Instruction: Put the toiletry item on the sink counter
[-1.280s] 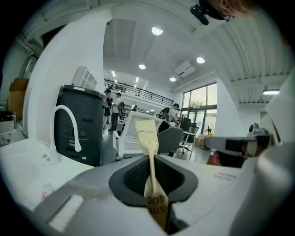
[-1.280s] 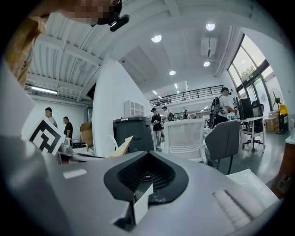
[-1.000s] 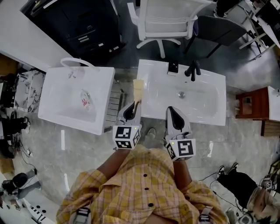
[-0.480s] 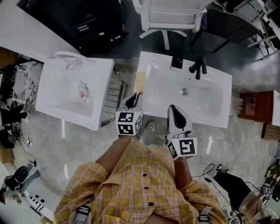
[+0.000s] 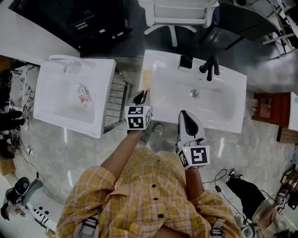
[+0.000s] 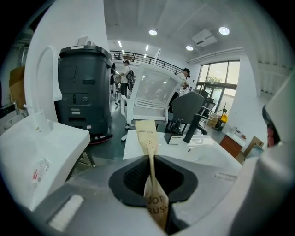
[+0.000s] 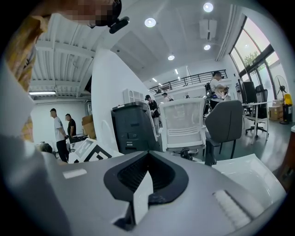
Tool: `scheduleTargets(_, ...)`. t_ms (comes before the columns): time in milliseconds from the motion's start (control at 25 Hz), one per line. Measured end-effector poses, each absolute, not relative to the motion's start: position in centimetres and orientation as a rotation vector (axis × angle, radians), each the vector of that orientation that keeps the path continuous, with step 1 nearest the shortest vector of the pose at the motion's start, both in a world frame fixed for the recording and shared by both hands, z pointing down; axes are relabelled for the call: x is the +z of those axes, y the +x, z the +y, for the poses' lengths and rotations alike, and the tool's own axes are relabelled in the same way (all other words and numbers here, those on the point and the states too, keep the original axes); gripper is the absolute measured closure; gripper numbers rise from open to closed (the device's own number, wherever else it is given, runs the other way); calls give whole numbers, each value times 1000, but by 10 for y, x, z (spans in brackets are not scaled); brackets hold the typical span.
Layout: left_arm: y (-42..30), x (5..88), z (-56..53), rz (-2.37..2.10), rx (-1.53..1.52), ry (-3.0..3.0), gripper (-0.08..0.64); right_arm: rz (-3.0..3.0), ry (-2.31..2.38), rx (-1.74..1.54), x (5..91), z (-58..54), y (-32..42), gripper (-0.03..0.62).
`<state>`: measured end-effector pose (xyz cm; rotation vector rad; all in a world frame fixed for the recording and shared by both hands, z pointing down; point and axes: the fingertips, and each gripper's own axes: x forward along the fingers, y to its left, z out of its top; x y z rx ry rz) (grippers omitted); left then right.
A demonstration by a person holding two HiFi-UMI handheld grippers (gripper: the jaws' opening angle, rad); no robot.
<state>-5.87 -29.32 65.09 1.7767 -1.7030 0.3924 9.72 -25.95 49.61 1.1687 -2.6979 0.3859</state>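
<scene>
My left gripper (image 5: 139, 97) is shut on a tan paper-wrapped toothbrush packet (image 5: 147, 79). The packet sticks forward over the left rim of the white sink counter (image 5: 151, 60). In the left gripper view the packet (image 6: 148, 138) runs up from between the jaws of the left gripper (image 6: 152, 177) toward the counter's near left corner (image 6: 133, 147). My right gripper (image 5: 186, 120) hovers at the sink's front edge. Its jaws are closed with nothing between them, as the right gripper view shows (image 7: 146, 177). A black faucet (image 5: 208, 69) and a small black holder (image 5: 185, 62) stand at the back of the sink.
A second white basin (image 5: 56, 116) sits to the left with a small bottle (image 5: 84, 97) lying in it. A metal rack (image 5: 114, 100) fills the gap between the two. Behind stand a white chair (image 5: 179, 11), a dark chair (image 5: 237, 18) and a black bin (image 6: 83, 97). A brown cabinet (image 5: 267, 109) is at the right.
My left gripper has sunk and moved forward with the packet, whose tip now lies over the sink counter's left rim. The right gripper has lowered slightly.
</scene>
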Motion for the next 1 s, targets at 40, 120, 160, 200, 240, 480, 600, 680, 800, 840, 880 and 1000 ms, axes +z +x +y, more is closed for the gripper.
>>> scheduleTargets(40, -59, 656, -296, -1701, 402, 1773, 526, -2695, 1170, 388, 498, -260, 97, 592)
scheduleTargets(120, -62, 665, -302, -1699, 418, 1762, 526, -2689, 1172, 392, 500, -262, 97, 592)
scheduleTargets(160, -63, 669, -304, -1698, 425, 1757, 526, -2687, 1172, 394, 501, -263, 97, 592)
scheduleTargets(200, -64, 673, -307, -1696, 432, 1752, 526, -2684, 1173, 396, 501, -264, 97, 592)
scheduleTargets(240, -65, 678, -309, -1693, 439, 1747, 526, -2682, 1174, 398, 502, -264, 97, 592)
scheduleTargets(480, -69, 706, -318, -1673, 499, 1703, 525, -2673, 1184, 404, 506, -265, 101, 592)
scheduleTargets(600, -71, 719, -323, -1668, 526, 1682, 523, -2663, 1188, 411, 509, -266, 104, 592)
scheduleTargets(680, -72, 727, -327, -1663, 545, 1673, 523, -2656, 1192, 416, 511, -268, 106, 592)
scheduleTargets(800, -74, 738, -330, -1658, 574, 1660, 523, -2649, 1199, 421, 514, -272, 108, 592)
scheduleTargets(840, -75, 741, -331, -1658, 581, 1656, 522, -2647, 1201, 422, 515, -272, 109, 592)
scheduleTargets(880, -75, 743, -332, -1657, 588, 1652, 522, -2646, 1203, 423, 515, -273, 110, 592)
scheduleTargets(1000, -74, 749, -332, -1653, 608, 1642, 517, -2641, 1210, 428, 516, -275, 113, 592)
